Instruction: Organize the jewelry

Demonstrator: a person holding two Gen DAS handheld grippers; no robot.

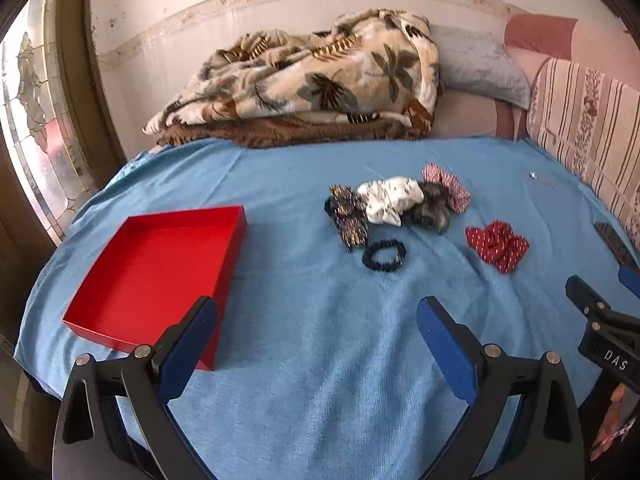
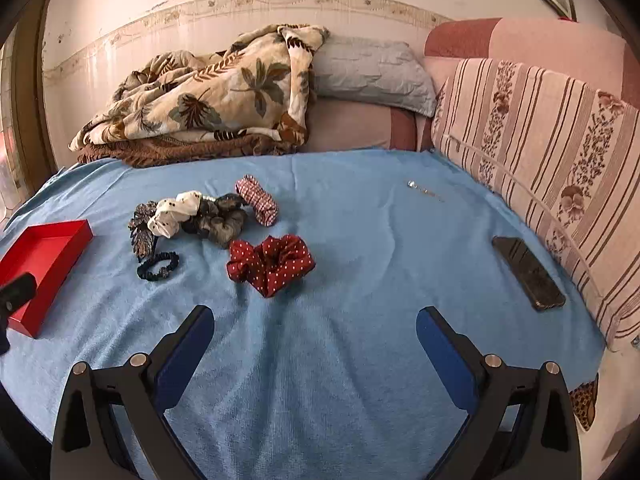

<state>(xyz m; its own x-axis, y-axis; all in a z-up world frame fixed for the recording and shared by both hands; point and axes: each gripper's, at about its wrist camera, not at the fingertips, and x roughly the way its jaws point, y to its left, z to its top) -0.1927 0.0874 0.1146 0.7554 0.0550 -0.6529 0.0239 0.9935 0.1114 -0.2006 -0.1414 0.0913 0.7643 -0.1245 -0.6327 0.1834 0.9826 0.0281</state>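
progress: none yet | red box (image 1: 160, 264) empty | scrunchies (image 2: 208, 220) on bed | both hand-held grippers wide apart, holding nothing

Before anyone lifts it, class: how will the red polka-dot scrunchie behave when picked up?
The red polka-dot scrunchie is ruffled, gathered fabric, so it probably squashes and droops rather than holding shape. It looks light and unlikely to roll. Lying apart from the scrunchie pile, it should lift alone.

Glossy red tray (image 1: 160, 264), matt blue cloth cover (image 1: 320, 360), fabric scrunchies (image 2: 270, 264)
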